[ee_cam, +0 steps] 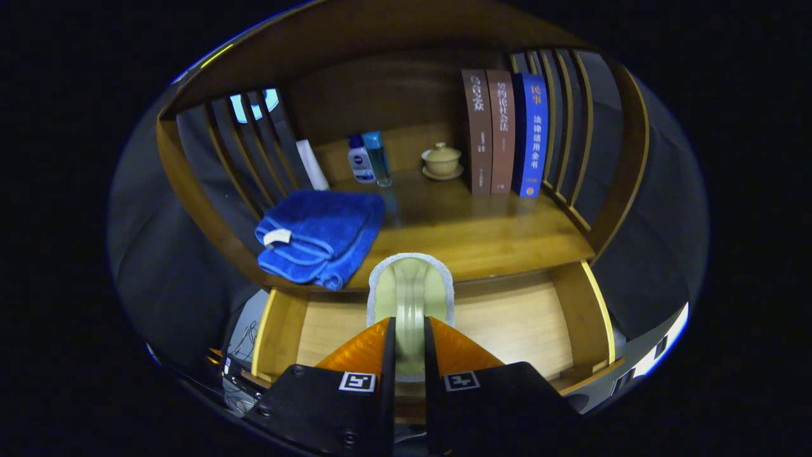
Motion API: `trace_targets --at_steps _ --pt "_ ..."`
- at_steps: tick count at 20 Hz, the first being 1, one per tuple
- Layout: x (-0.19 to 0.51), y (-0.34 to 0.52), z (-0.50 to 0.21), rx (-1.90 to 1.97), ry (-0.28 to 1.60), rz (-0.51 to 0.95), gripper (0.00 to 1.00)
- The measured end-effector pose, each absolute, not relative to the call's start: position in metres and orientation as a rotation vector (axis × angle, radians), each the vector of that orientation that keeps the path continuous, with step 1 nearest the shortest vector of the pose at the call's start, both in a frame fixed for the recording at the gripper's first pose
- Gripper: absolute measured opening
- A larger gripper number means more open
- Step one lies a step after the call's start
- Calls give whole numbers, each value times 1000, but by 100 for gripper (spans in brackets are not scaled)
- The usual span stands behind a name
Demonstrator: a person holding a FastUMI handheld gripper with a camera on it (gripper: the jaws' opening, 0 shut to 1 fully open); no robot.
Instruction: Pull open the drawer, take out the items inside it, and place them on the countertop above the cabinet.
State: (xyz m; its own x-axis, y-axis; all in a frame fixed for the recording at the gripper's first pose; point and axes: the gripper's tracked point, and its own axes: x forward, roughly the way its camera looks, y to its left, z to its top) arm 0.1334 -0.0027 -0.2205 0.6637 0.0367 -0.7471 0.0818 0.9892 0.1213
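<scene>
bamboo drawer (507, 317) stands pulled open below the countertop (482, 235), so that step looks done. our gripper (409, 346) is clamped on a pale green brush (411, 298), both fingers pressing its handle, held over the drawer and reaching the countertop's front edge at twelve o'clock. the blue towel (317, 238) lies at ten o'clock. we judge the brush still needs setting down; the visible drawer floor looks bare.

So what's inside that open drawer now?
The drawer shows only bare wooden floor. The gripper is shut on a pale green brush held above it, and that brush and the gripper hide the floor's middle strip, so anything there can't be seen.
</scene>
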Motion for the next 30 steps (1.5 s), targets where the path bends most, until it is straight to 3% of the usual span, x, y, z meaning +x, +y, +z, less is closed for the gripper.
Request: trace_targets --at_steps 5,13,21,22,26,27,30 --pt "197 -11 -203 143 810 -46 25" --pt "279 -17 -240 135 890 -84 25" --pt "306 -21 -281 103 979 -107 24" --pt "311 -20 -285 113 965 -102 29" --pt "312 -21 -269 110 927 -101 92" --pt "310 -19 -267 107 922 -95 91" --pt "302 -17 -259 108 906 -92 98"
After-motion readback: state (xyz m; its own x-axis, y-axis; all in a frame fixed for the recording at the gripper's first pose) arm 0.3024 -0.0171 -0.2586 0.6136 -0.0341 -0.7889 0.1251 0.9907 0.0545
